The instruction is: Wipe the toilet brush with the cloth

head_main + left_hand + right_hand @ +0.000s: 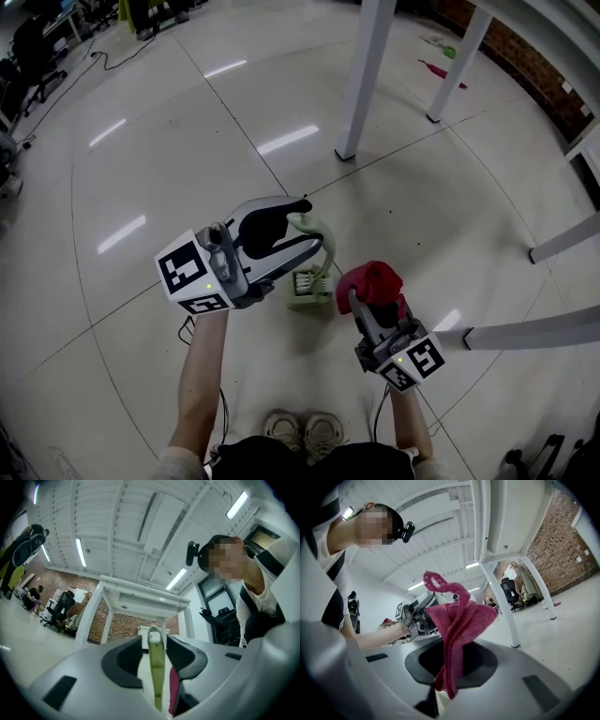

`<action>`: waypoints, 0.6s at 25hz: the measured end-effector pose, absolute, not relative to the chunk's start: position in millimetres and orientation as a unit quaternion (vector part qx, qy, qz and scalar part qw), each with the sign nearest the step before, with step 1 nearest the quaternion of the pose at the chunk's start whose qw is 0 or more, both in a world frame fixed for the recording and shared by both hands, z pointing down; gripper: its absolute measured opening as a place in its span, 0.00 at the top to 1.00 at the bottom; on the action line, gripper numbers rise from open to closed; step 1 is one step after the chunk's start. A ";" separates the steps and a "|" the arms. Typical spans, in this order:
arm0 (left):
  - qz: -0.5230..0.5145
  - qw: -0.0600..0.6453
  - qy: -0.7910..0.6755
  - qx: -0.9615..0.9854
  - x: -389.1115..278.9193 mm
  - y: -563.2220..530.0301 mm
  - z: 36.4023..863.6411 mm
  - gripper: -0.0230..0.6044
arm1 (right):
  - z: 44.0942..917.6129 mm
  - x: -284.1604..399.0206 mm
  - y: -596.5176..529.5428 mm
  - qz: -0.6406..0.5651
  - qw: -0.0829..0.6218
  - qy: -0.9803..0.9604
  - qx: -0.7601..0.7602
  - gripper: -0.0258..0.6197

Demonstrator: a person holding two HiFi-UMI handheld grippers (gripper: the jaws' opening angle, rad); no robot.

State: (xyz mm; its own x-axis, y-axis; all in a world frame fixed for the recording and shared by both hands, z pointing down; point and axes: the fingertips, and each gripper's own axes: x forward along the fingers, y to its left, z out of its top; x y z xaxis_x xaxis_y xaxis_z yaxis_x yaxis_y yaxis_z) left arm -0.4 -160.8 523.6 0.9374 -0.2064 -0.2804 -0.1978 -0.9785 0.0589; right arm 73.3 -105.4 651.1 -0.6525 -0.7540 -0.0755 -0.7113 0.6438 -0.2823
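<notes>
A pale green plastic toilet brush (327, 255) hangs in the air at the middle of the head view. Its curved handle rises to a looped top end, and its boxy bristled head hangs below, above its own shadow. The left gripper (311, 223) pinches that top end. In the left gripper view the thin handle stands upright between the two dark pads, which are set partway apart around it.

Just to the right of the brush is a red terry cloth (372, 279), bunched and standing up from the right gripper (367, 300). That gripper's jaws are pressed together on the cloth's lower folds. Cloth and brush are very near each other, but it is unclear whether they touch.

Below both lies a glossy white tiled floor (169, 141), wide and bare to the left and ahead. The person's pale shoes (302, 429) are at the bottom edge. Two white square table legs (364, 75) stand ahead to the right, well apart from the grippers. White rails (530, 333) reach in from the right edge near the right gripper. A brick wall (534, 56) closes the far right corner.
</notes>
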 end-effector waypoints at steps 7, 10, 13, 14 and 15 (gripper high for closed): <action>-0.169 0.005 -0.099 0.981 5.3 -162.6 512.1 0.80 | 626.8 85.4 -121.6 -0.096 0.107 0.902 -0.408 0.91; -0.182 0.013 -0.110 0.977 -0.2 -172.9 471.6 0.80 | 591.5 90.0 -136.7 -0.097 0.093 0.896 -0.423 0.91; -0.180 0.031 -0.134 0.974 -5.9 -186.1 396.0 0.80 | 508.8 95.4 -150.7 -0.123 0.101 0.887 -0.434 0.91; -0.179 0.037 -0.144 0.973 -7.1 -190.4 363.0 0.80 | 471.6 96.7 -155.3 -0.128 0.103 0.886 -0.434 0.91; -0.180 0.044 -0.152 0.971 -8.5 -192.9 325.7 0.80 | 430.1 97.3 -158.7 -0.130 0.104 0.886 -0.434 0.91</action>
